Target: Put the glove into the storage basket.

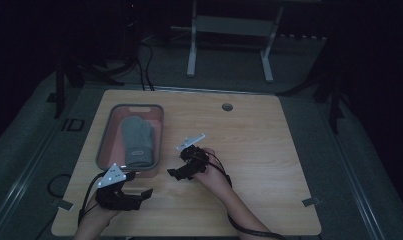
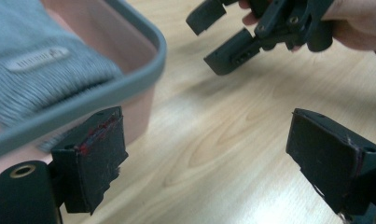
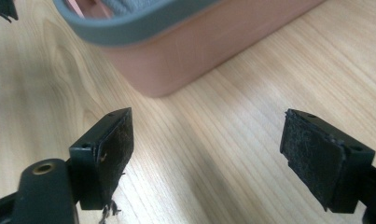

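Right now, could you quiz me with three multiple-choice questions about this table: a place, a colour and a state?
1. Where does the grey glove lie?
A. in the pink bin
B. on the bare table
C. on the floor

2. What colour is the bin's rim?
A. red
B. grey
C. yellow

3. How is the left gripper?
A. shut on the glove
B. shut, empty
C. open, empty

Answers: 1 A, the high view shows it inside the walls; 2 B, a grey band tops pink sides; 3 C, bare wood shows between its spread jaws.
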Tool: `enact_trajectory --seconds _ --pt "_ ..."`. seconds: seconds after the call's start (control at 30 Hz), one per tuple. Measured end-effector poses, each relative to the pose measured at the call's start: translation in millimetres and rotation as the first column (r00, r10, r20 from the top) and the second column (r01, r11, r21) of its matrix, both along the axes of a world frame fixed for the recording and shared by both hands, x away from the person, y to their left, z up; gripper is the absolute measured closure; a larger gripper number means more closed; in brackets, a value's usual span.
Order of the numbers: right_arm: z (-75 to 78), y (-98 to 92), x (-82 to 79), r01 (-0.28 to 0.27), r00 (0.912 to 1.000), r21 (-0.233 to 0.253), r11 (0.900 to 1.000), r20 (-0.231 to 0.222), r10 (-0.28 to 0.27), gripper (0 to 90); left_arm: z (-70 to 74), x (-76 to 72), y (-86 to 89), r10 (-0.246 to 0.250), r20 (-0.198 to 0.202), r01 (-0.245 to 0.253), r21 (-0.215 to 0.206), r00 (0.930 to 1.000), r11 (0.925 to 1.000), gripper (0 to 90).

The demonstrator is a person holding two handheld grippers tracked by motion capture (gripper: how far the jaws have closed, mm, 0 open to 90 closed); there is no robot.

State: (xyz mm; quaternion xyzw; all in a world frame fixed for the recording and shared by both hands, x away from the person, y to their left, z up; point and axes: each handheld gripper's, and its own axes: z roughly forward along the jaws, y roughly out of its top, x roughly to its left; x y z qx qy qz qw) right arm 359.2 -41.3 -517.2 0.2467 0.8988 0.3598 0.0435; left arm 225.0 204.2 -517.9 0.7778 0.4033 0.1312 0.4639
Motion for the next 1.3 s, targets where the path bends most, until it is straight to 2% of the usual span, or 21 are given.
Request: enact_trajectory --seconds 0.23,0.43,0.53,0.6,0.67,0.73,0.87,1.0,1.07,1.3 --pt "-16.4 -6.7 -3.1 -0.015 0.9998 -0.011 1.0 0.015 0.015 17.1 -20.9 -3.1 -6.6 -0.051 -0.026 0.051 0.01 0.9984 0.9986 12.4" --pt "-28.7 -9.2 -6.0 -0.042 0.9983 -0.005 0.999 0.04 0.042 15.6 -34.7 -2.1 -8.4 -0.054 -0.043 0.055 0.015 0.9976 0.9984 12.4" --pt "-35.8 -11.9 -7.6 -0.041 0.9973 0.005 0.999 0.061 0.04 15.2 -38.2 -1.2 -7.7 -0.053 -0.05 0.054 0.029 0.9973 0.9981 12.4" --pt "-38.7 -14.5 -9.2 -0.043 0.9946 0.019 0.999 0.095 0.041 15.2 -41.7 -0.1 -6.3 -0.042 -0.05 0.044 0.037 0.9979 0.9984 12.4" --pt "-40.5 -15.8 -9.8 -0.048 0.9937 0.012 0.999 0.102 0.046 14.9 -44.5 -0.1 -5.4 -0.053 -0.029 0.054 0.04 0.9982 0.9977 12.4" --pt "-42.3 -17.3 -11.6 -0.061 0.9894 0.005 0.998 0.132 0.06 14.6 -47.7 -0.5 -6.3 -0.068 -0.024 0.069 0.053 0.9974 0.9962 12.4" --pt "-46.6 -19.2 -14.5 -0.086 0.9859 -0.013 0.996 0.142 0.087 14.1 -50.1 -1.4 -8.3 -0.078 -0.031 0.08 0.07 0.9965 0.9943 12.4" --pt "-50.5 -19.9 -16.6 -0.103 0.9827 -0.014 0.995 0.153 0.104 14.1 -50.7 -1.8 -8.7 -0.078 -0.03 0.08 0.068 0.9965 0.9944 12.1" --pt "-51.6 -20.1 -16.9 -0.103 0.9821 -0.014 0.995 0.157 0.104 14.1 -51.2 -2.1 -8.9 -0.078 -0.023 0.079 0.083 0.9967 0.9934 10.8" --pt "-51.4 -20.8 -15.0 -0.099 0.9827 -0.009 0.995 0.157 0.099 14.2 -51.1 -2.3 -7.5 -0.07 -0.021 0.072 0.07 0.9973 0.995 10.7"
